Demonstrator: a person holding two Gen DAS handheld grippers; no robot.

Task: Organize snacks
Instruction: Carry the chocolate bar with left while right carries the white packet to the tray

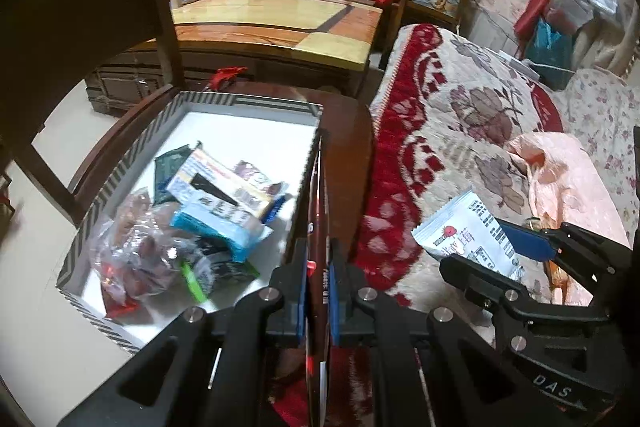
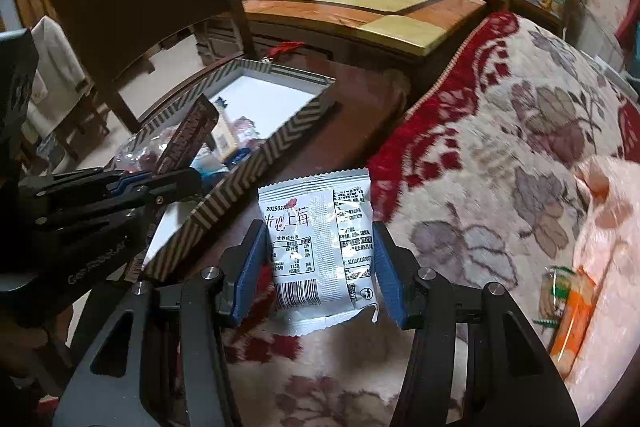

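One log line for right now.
left claw: shut on dark red flat packet | right claw: holds white foil pouch | striped box: part filled

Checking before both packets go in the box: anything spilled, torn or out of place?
Nothing spilled or torn. One stray: an orange packet lies on the pink bag on the bed, away from the striped box. The left gripper and right gripper each hold a packet.

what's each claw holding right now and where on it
Left claw: shut on a thin dark red packet, at its lower end. Right claw: grips a white snack pouch by its two side edges.
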